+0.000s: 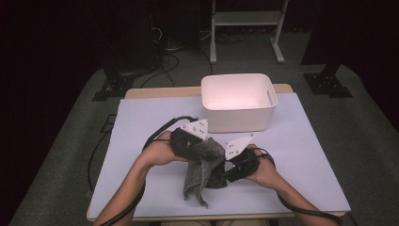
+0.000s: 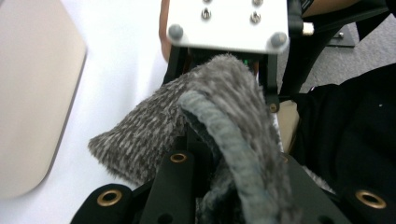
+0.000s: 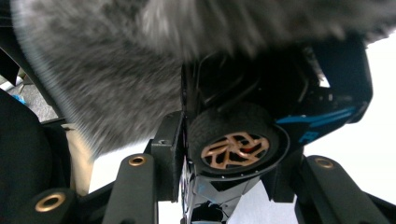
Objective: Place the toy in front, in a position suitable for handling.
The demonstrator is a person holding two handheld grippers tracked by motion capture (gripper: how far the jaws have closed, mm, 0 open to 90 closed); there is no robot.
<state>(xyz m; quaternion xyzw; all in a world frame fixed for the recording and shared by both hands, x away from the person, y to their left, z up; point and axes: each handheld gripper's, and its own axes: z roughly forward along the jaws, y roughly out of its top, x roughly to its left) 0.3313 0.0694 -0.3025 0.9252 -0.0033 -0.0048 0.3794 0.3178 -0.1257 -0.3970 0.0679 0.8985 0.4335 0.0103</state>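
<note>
The left tool [image 1: 200, 150] is closed on a grey cloth [image 1: 203, 162]. The cloth is fuzzy and hangs down from that tool, with its loose end touching the surface [image 1: 141, 122]. In the left gripper view, the cloth [image 2: 210, 126] sits bunched between the black jaws and drapes over them.

The right tool [image 1: 230, 169] grips a black toy car [image 1: 217, 179]. In the right gripper view, the car [image 3: 280, 107] is pinched between the jaws, and one wheel [image 3: 235, 148] with gold spokes faces the camera. The cloth [image 3: 121, 60] lies over the top of the car.

Both tools are close together near the front edge of the surface, about in the middle. The cloth and the car touch each other there.

A white bin [image 1: 240, 122] stands at the back edge of the surface, well apart from the hands.
</note>
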